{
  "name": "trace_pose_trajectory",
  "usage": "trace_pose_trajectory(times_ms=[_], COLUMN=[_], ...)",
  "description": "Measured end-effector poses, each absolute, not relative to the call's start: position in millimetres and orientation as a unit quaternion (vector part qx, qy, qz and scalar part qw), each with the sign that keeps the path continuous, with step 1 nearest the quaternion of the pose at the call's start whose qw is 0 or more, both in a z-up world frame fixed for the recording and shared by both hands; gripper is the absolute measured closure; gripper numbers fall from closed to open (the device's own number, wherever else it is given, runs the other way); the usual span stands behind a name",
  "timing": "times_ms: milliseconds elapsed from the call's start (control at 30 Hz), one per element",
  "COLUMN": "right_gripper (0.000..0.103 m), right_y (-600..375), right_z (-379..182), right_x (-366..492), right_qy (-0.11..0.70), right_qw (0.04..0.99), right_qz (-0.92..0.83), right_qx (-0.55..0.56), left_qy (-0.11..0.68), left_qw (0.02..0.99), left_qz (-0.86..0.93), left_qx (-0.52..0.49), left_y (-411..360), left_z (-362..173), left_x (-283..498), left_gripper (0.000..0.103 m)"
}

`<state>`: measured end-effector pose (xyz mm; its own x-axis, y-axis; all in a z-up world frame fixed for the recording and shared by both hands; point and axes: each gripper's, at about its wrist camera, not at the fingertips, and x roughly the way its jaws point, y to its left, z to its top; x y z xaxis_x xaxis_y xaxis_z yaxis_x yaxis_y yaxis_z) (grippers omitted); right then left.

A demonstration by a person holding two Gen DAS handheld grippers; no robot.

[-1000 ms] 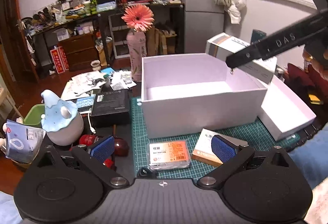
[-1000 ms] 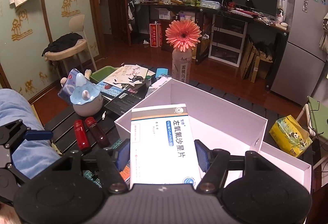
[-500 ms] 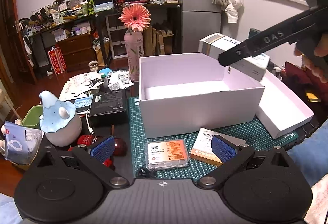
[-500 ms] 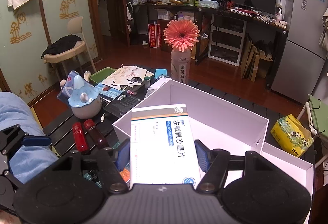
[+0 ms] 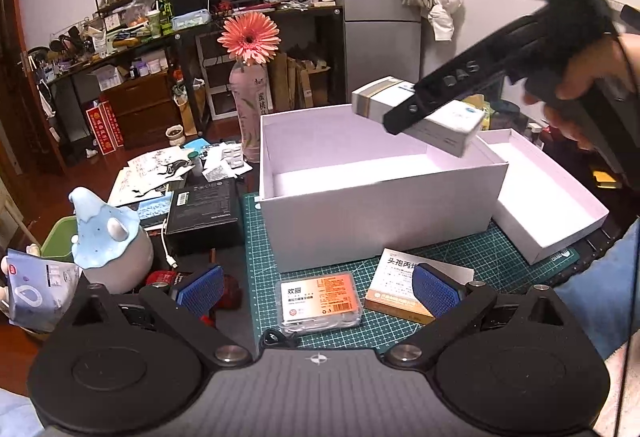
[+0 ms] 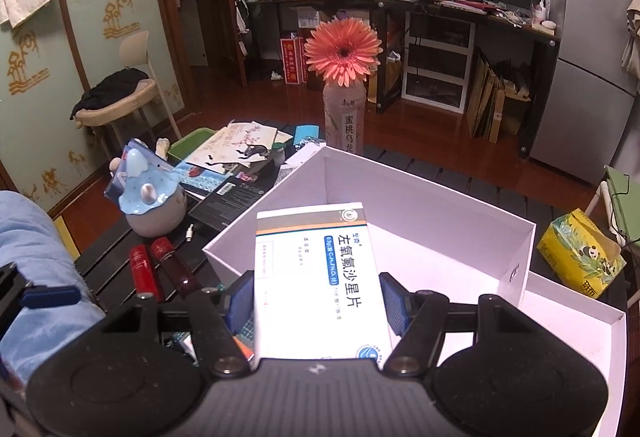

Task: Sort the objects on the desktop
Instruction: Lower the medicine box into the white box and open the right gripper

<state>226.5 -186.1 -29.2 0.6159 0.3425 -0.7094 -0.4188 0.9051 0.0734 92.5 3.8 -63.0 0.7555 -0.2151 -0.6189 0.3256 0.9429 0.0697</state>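
My right gripper (image 6: 318, 303) is shut on a white medicine box (image 6: 320, 277) and holds it above the near right corner of the open white box (image 6: 432, 209). From the left wrist view the medicine box (image 5: 424, 117) hangs over the white box's (image 5: 380, 213) right rim, tilted. My left gripper (image 5: 316, 287) is open and empty, low over the green cutting mat (image 5: 256, 237). Between its fingers lies a clear plastic case with an orange label (image 5: 318, 299). An orange-and-white medicine box (image 5: 404, 285) lies by its right fingertip.
The white box lid (image 5: 548, 197) lies to the right of the box. A blue-capped ceramic figure (image 5: 106, 237), a black box (image 5: 204, 205), red bottles (image 6: 144, 269) and papers crowd the left. A flower in a bottle (image 5: 250, 93) stands behind. A yellow tissue pack (image 6: 580, 253) sits at right.
My right gripper has carried the medicine box leftward and lower, over the white box's right rim. My left gripper has held its place, still open.
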Motion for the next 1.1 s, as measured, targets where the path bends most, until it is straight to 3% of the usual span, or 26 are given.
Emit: trace_pose_trajectory(times_ms=[600,1100], right_gripper=[0.04,0.04], right_y=[-163.3,-139.7], right_z=[-77.2,-124.9], right_x=[323.2,383.8], right_qy=[0.458,0.524], right_qw=[0.869,0.832], right_qz=[0.18,0.162], right_qx=[-0.053,-0.077], left_qy=[0.325,0.337], left_qw=[0.932,0.929], left_qz=[-0.159,-0.155], left_qx=[-0.001,0.001], left_y=[24.7,23.6], left_z=[-62.9,-74.8], left_x=[117.9,132.4], left_gripper=[0.001,0.0])
